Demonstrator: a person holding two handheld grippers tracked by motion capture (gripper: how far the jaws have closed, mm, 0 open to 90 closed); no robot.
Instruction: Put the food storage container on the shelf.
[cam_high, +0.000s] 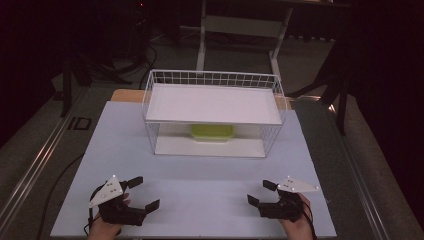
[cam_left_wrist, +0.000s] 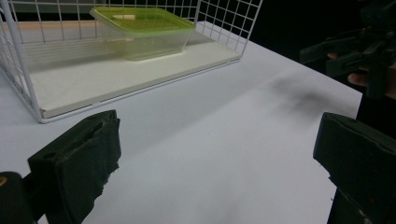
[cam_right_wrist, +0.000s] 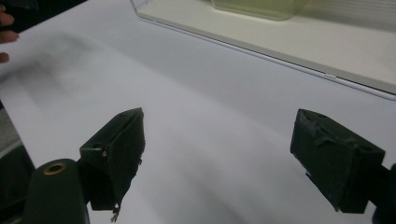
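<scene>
Dim room, pale desk (cam_high: 200, 200): left tongs (cam_high: 141, 192) and right tongs (cam_high: 259, 192) rest near, jaws wide apart, empty. Green-lidded container (cam_high: 212, 132) sits far, centre, on the wire rack's (cam_high: 150, 95) lower shelf. Step: approach, probably; next, reach forward under the upper shelf

The wire basket (cam_high: 214, 80) at twelve o'clock is thin white-coated metal mesh, and the two shelf boards (cam_high: 215, 104) in it look like smooth, matt white panel. On the lower board the container (cam_left_wrist: 142, 31) is glossy translucent plastic with a yellow-green lid. The table top (cam_high: 200, 200) is a smooth, matt pale sheet, while the left gripper (cam_high: 141, 193) at seven o'clock and the right gripper (cam_high: 261, 192) at five o'clock are matt black, their jaw pads (cam_right_wrist: 122, 149) rough and frayed at the edges.
</scene>
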